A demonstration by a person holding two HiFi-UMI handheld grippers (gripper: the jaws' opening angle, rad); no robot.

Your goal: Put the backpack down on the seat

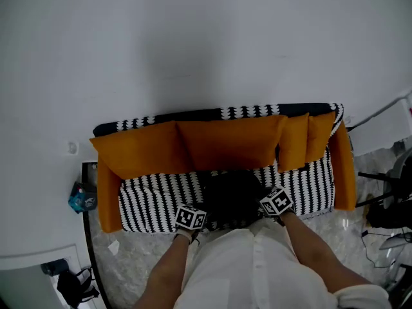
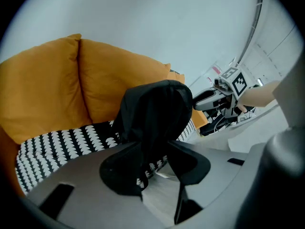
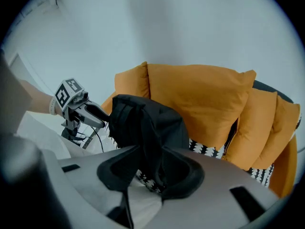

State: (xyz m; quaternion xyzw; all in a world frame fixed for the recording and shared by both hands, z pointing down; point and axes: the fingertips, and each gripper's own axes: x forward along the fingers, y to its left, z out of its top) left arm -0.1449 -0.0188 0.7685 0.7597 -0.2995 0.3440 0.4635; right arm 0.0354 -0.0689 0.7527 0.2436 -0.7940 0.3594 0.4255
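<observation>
**Item under task:** the black soft fabric backpack [image 1: 232,195] stands upright on the black-and-white patterned sofa seat [image 1: 151,201]. It is about the middle of the seat's width and toward the near edge. The row of orange fabric back cushions [image 1: 225,143] is behind it on the far side. Whether the bag touches them cannot be confirmed from any view.

**Left tool** [image 1: 197,212]: at the bag's near left corner. Its own view shows the 2 jaws spread wide. Dark fabric is visible in the gap, but neither pad presses on it. Finding: open, gripping nothing.

**Right tool** [image 1: 273,202]: at the bag's near right corner. Its jaws are likewise spread, with the bag's side seen between them and no pad bearing on it. Finding: open, gripping nothing.

**Step in hand:** in my judgement this is the release. The bag's weight appears to rest on the seat, so the placement looks essentially complete.

**Next move calls for:** drawing both tools back toward the near side and clear of the bag. Care is needed that no strap or loose fold catches on a jaw. The bag stands close to the seat's near edge, so a snag there could tip it forward off the sofa.
</observation>
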